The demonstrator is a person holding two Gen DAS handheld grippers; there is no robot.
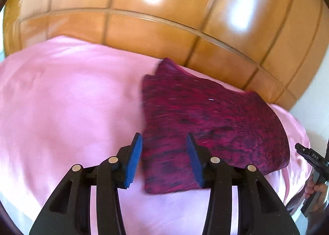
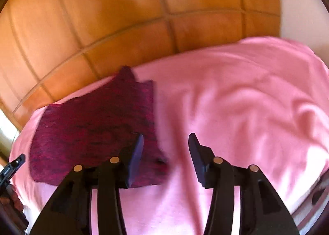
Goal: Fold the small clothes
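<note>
Folding appears well advanced: magenta garment [image 1: 213, 124] lies in a compact, doubled shape on the pink sheet [image 1: 67, 99] near the wooden headboard [image 1: 144, 25], while left tool [image 1: 164, 150] and right tool [image 2: 166, 148] hang spread and empty, final tidying possibly outstanding.

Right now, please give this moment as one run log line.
left gripper: open, empty | right gripper: open, empty | magenta garment: lying on pink sheet

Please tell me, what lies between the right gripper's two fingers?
Mostly bare pink sheet, in the right wrist view. The garment edge reaches just past the left finger of the open right gripper.
</note>
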